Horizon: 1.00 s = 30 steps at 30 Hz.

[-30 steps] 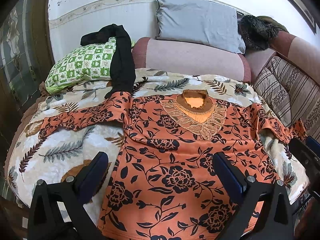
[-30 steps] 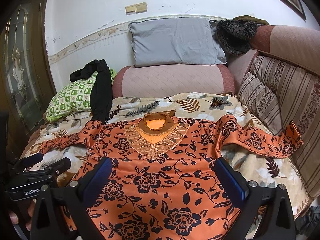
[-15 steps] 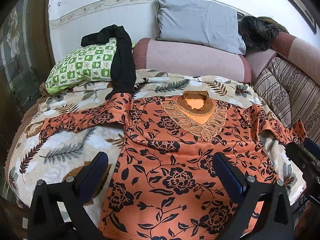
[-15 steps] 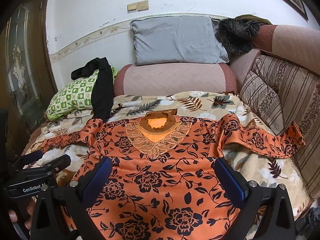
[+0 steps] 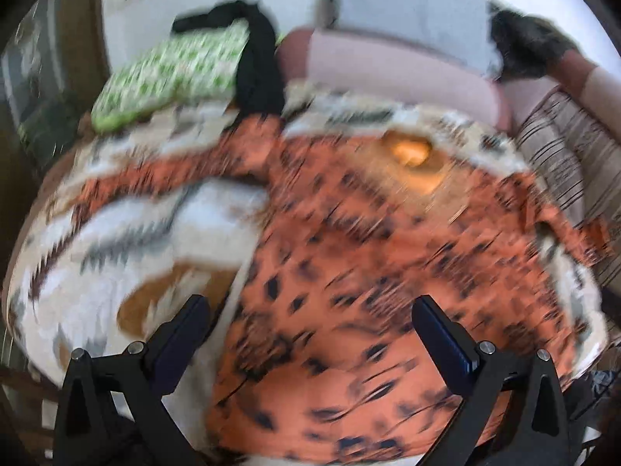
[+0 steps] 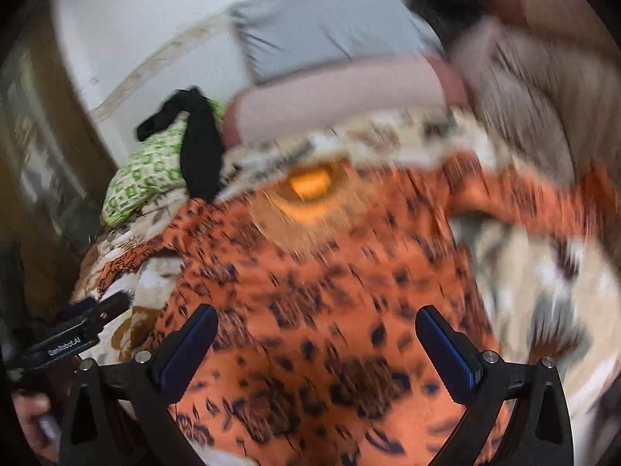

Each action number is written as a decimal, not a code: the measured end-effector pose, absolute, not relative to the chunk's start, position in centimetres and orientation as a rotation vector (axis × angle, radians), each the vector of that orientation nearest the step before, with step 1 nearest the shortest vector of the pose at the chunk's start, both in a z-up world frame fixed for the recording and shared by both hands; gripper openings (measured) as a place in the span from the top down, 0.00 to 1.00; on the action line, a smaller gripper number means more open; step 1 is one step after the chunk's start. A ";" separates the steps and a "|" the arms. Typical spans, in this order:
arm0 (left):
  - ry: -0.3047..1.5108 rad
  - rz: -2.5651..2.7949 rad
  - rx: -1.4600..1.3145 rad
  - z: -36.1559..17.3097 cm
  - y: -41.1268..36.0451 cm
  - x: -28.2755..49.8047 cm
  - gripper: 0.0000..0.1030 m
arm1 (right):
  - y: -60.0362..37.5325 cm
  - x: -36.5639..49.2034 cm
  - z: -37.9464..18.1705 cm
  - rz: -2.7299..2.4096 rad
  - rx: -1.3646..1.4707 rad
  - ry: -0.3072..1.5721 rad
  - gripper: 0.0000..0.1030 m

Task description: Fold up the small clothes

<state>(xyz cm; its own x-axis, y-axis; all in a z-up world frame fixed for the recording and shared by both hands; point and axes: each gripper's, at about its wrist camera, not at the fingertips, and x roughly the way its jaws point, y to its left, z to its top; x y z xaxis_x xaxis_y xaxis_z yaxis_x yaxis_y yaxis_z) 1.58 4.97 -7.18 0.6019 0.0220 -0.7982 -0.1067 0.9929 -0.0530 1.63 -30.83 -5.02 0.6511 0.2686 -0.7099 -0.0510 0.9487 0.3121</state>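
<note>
Nearest to us, we are holding the left gripper (image 5: 310,322) with its jaws spread wide and gripping nothing; its fingers (image 5: 182,334) are hovering over the near hem of the orange floral top (image 5: 368,272). We are likewise holding the right gripper (image 6: 316,334) with jaws wide apart and nothing between them, and its fingers (image 6: 446,345) are framing the lower body of the same top. Both views are smearing with motion blur, so fine detail is hard to read.

The top is lying spread flat, front up, on the leaf-print blanket (image 5: 128,240) covering the couch seat. Its long axis is running from the hem, close under both grippers, away towards the neckline (image 5: 411,151), which is pointing at the couch back. The sleeves are stretching out crosswise: one sleeve (image 5: 155,178) is reaching left over the blanket in the left wrist view, and the other sleeve (image 6: 524,198) is trailing right towards the striped cushion (image 5: 562,163).

In the right wrist view we are seeing the left gripper low at the left edge, just beside the top's side seam.

Farther off, a green checked pillow (image 5: 170,66) is lying with a black garment (image 5: 260,62) draped over it, the garment's lower end touching the sleeve's shoulder. Beyond are the pink bolster (image 5: 388,70), then the grey pillow (image 5: 407,4) leaning against the wall, with a dark furry item (image 5: 531,46) beside it.
</note>
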 end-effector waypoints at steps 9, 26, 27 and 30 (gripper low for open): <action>1.054 0.101 -0.111 -13.2 8.4 -0.1 0.00 | -44.2 0.0 -12.1 -0.034 0.419 1.056 0.09; 1.080 0.149 -0.206 -13.1 11.9 -2.5 0.82 | -41.4 -3.5 -12.4 0.101 0.363 1.134 0.91; 1.119 0.153 -0.187 -14.1 11.9 -2.3 0.81 | -42.0 -3.3 -13.7 0.065 0.365 1.180 0.89; 1.105 0.146 -0.169 -13.4 11.4 -2.7 0.74 | -43.7 -2.6 -15.8 0.054 0.486 1.249 0.86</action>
